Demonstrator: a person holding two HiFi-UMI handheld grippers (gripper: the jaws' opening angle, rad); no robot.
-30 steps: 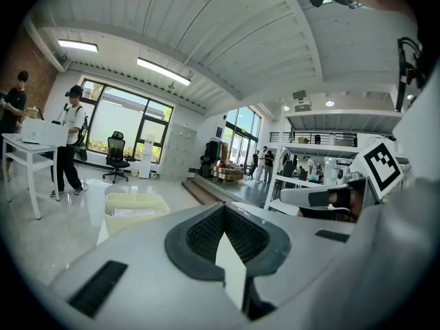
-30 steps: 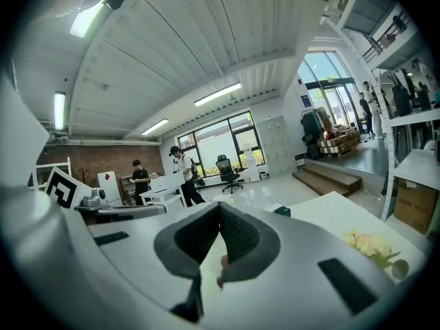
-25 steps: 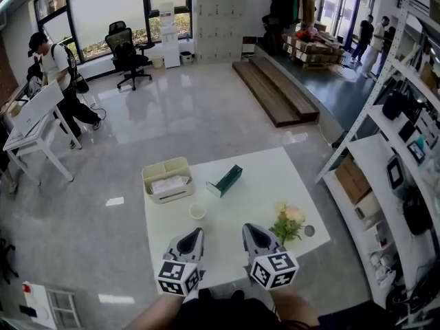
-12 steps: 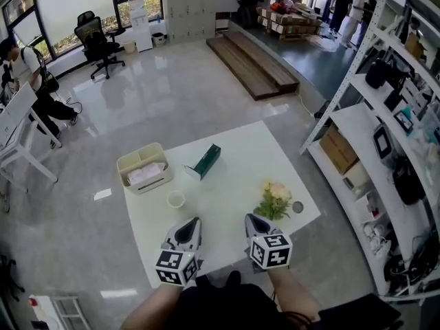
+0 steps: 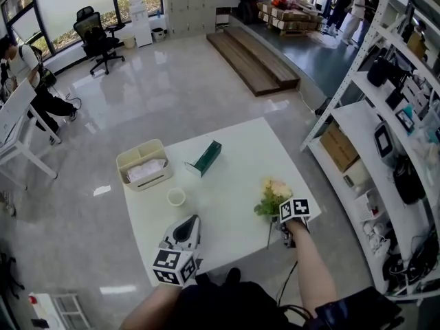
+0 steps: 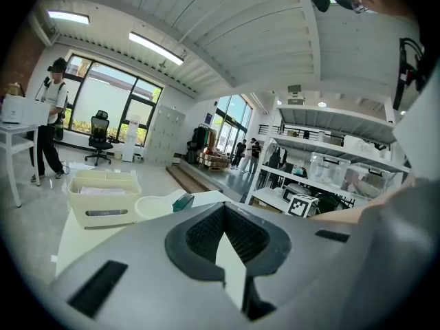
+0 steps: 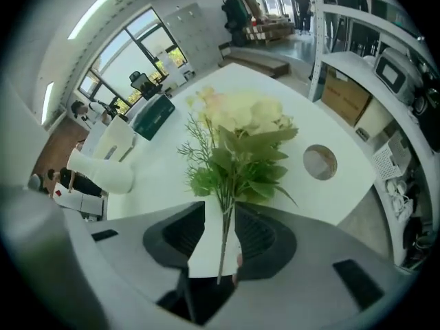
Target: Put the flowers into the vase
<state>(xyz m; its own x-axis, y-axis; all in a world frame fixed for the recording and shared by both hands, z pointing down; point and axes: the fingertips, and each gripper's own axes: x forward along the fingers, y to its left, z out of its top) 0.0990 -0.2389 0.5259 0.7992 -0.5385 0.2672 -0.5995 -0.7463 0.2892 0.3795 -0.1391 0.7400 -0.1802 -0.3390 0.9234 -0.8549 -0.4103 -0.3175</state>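
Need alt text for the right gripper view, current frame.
A bunch of pale flowers with green leaves lies on a white table. Its stems run between the fingers of the right gripper, which are opening and leave a gap beside the stems. A green box sits further back on the left.

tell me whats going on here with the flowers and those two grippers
A person works at a white table with a gripper in each hand. The right gripper points down at the flowers, which lie near the table's right edge. Its jaws are opening, with the stem between them but not gripped. The left gripper hangs shut and empty over the near side. The small white vase stands apart from the flowers, with none in it yet.
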